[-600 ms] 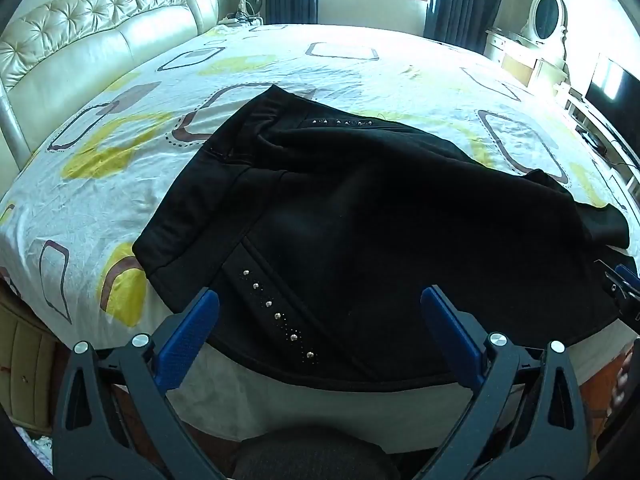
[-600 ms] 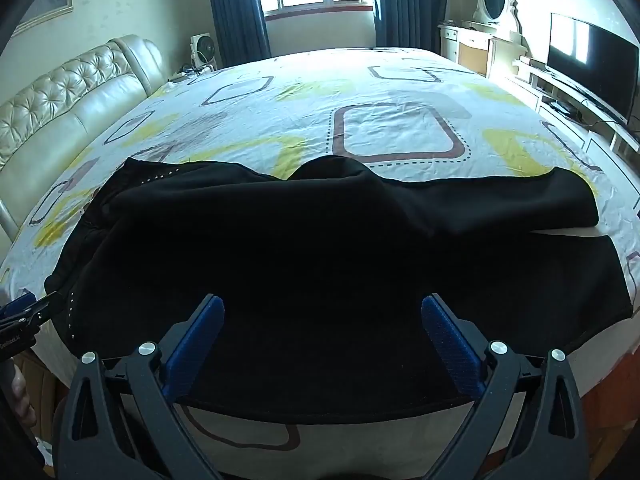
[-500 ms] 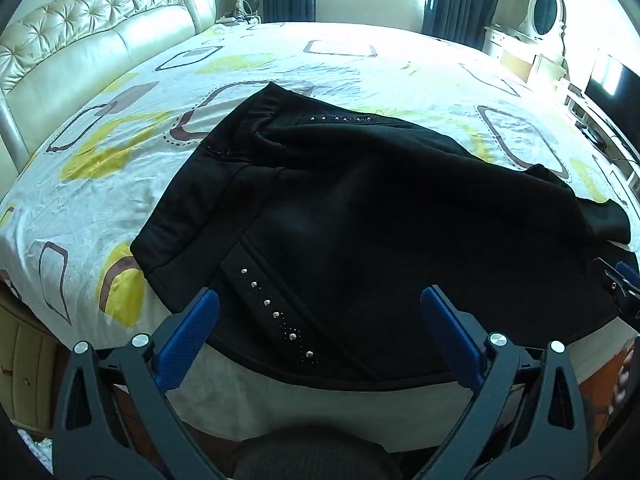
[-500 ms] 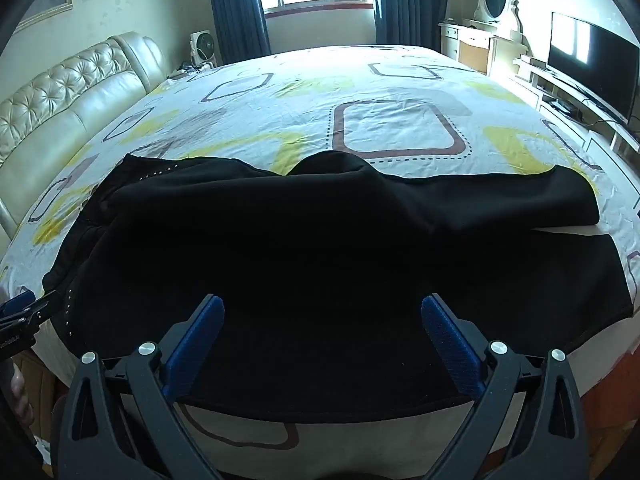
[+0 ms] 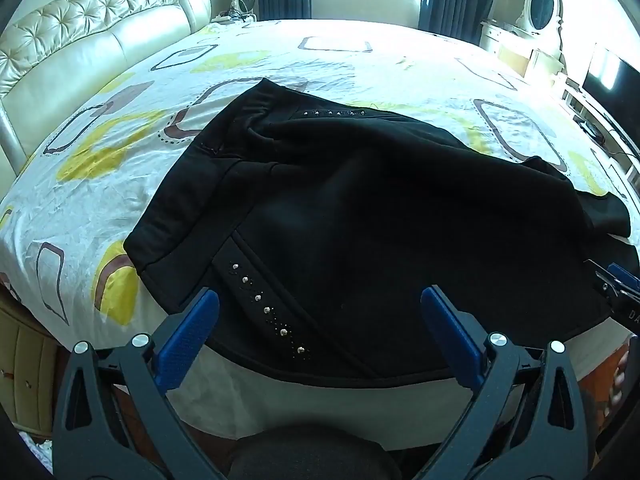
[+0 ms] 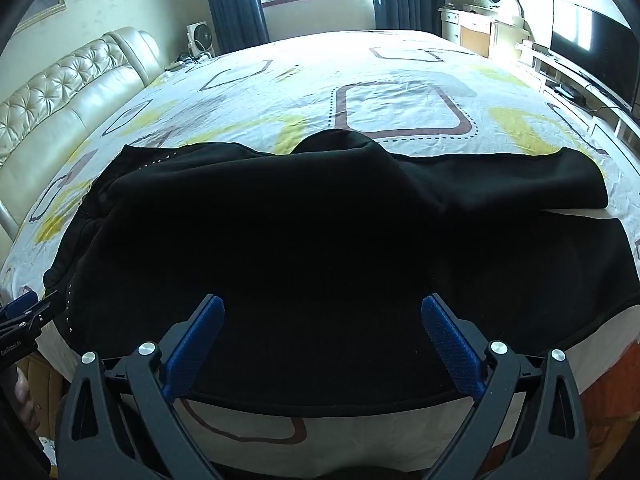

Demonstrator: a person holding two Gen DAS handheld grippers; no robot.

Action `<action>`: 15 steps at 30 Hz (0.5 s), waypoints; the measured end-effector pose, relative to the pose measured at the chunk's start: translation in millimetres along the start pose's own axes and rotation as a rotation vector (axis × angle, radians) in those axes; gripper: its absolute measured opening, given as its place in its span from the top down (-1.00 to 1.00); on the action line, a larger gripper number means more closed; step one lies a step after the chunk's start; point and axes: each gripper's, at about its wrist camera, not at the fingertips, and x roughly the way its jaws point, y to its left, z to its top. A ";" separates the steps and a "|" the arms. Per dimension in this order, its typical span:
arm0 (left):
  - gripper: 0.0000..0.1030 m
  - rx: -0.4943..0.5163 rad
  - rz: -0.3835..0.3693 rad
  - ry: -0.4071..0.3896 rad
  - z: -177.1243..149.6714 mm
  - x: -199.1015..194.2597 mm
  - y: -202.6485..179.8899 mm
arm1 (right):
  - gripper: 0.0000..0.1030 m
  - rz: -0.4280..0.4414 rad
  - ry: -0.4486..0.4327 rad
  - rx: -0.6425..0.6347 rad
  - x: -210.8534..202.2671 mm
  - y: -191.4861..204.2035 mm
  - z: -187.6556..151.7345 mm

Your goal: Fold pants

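Pants (image 5: 360, 208) lie spread on the bed (image 5: 360, 64), unfolded. Your left hand-held gripper (image 5: 320, 312) and right hand-held gripper (image 6: 322, 320) hover released at their near edge; grasp it next.

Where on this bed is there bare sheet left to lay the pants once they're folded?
Bare sheet runs from the pants to the window end, and between the waistband and the headboard. The near edge is crowded: the pants cover it.
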 end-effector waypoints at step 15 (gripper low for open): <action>-0.96 0.015 -0.007 0.007 -2.2 1.5 -3.4 | -0.91 0.011 0.029 0.001 6.0 0.5 -0.6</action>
